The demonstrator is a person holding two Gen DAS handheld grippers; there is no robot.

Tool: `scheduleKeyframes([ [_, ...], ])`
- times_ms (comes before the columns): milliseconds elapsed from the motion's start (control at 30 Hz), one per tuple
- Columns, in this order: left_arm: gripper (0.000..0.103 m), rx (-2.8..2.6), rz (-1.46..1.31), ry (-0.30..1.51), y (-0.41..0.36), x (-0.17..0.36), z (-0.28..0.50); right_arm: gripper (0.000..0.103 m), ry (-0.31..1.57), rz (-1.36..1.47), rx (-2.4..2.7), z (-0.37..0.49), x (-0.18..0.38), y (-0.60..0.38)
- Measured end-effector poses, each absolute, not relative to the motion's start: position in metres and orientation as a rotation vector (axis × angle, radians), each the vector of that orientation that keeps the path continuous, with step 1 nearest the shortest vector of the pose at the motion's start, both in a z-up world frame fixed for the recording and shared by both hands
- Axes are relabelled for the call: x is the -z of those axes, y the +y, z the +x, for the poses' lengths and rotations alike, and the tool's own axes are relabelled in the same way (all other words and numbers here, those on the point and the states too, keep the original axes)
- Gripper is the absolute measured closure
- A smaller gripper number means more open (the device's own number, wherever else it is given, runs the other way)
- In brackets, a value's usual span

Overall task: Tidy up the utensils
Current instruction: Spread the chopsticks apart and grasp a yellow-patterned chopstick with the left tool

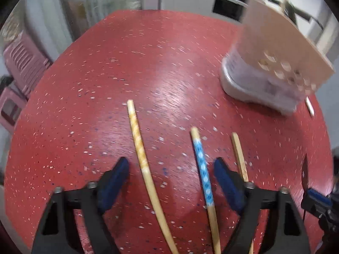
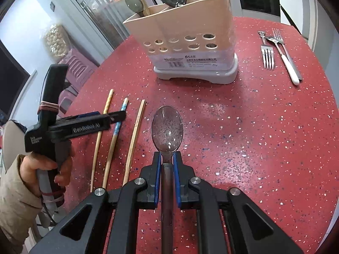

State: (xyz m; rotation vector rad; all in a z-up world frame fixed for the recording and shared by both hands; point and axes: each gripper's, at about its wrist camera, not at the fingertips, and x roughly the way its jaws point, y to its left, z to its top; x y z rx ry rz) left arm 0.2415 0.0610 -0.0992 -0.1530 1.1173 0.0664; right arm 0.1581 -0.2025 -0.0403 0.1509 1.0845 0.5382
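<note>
Right wrist view: right gripper (image 2: 167,163) clamped on clear spoon (image 2: 167,127), long axis pointing up-frame toward holder (image 2: 190,42) at top centre. Left gripper (image 1: 171,169) spread wide over two chopsticks (image 1: 202,165) at lower centre.

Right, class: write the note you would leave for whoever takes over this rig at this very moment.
Left gripper: open, low over the chopsticks, holding nothing.
Right gripper: shut on the clear spoon, bowl pointing at the holder.
On the table: three chopsticks on the left, the forks and a white-handled piece on the right.
Done: a few utensils already stand in the holder.
Left: drop the spoon in, then the chopsticks, forks and white-handled piece.
</note>
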Motion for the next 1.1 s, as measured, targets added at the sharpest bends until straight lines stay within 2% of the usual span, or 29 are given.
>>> scheduleKeyframes([
  [333,0.007,-0.18,-0.131,1.126,0.095,0.102,0.245,0.091,1.086,0.17,-0.553,0.159,0.041,-0.209],
  [367,0.009,-0.184,-0.135,1.127,0.096,0.102,0.245,0.091,1.086,0.171,-0.555,0.158,0.041,-0.209],
  [400,0.016,-0.2,-0.151,1.119,0.1,0.1,0.244,0.091,1.084,0.172,-0.556,0.158,0.041,-0.21],
  [433,0.017,-0.202,-0.169,1.108,0.103,0.099,0.241,0.091,1.081,0.173,-0.558,0.157,0.039,-0.211],
  [567,0.017,-0.263,-0.201,1.055,0.126,0.094,0.23,0.091,1.076,0.173,-0.558,0.159,0.041,-0.215],
  [667,0.016,-0.3,-0.215,1.11,0.14,0.106,0.232,0.091,1.076,0.179,-0.56,0.159,0.042,-0.215],
  [867,0.016,-0.293,-0.14,1.117,0.126,0.098,0.242,0.091,1.078,0.175,-0.576,0.159,0.042,-0.213],
  [967,0.033,-0.235,-0.114,1.118,0.115,0.095,0.243,0.091,1.067,0.174,-0.58,0.158,0.039,-0.213],
  [1033,0.057,-0.19,-0.102,1.118,0.104,0.096,0.241,0.091,1.064,0.173,-0.578,0.158,0.038,-0.215],
  [1100,0.072,-0.139,-0.048,1.114,0.09,0.096,0.238,0.091,1.062,0.172,-0.573,0.158,0.038,-0.215],
])
